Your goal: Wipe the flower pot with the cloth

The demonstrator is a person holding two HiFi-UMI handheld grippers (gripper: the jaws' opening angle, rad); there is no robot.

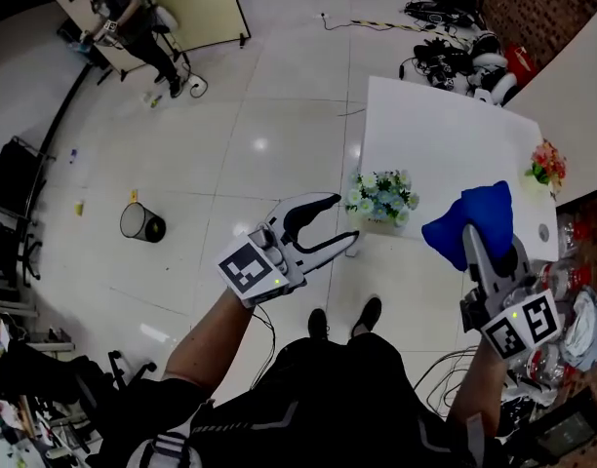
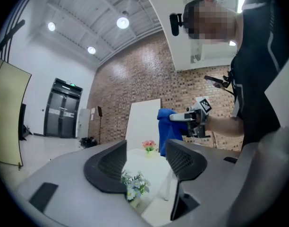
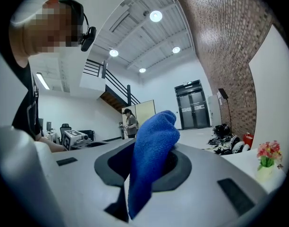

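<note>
The released left tool (image 1: pixel 345 216) could nudge over the seemingly light white-flowered pot (image 1: pixel 381 203) at two o'clock, while the right tool (image 1: pixel 472 237) clenches the blue terry cloth (image 1: pixel 464 213).

The cloth (image 1: pixel 471 220) is deep blue, the table (image 1: pixel 445 135) white, and the flower pot (image 1: pixel 381 201) carries pale blue-and-white blooms.

Your left gripper (image 1: pixel 345 216), jaws apart, stands over open floor (image 1: pixel 259 154), just beside the flower pot (image 1: pixel 381 203) on the table's (image 1: pixel 445 130) near-left edge. Past that pot the white top lies bare as far as a small pink-flowered pot (image 1: pixel 545 164) at the right rim. The blue cloth (image 1: pixel 471 213) clamped in your right gripper (image 1: pixel 471 240) fills the space near the pot's right side. Bottles (image 1: pixel 575 247) crowd the area right of the table.
</note>
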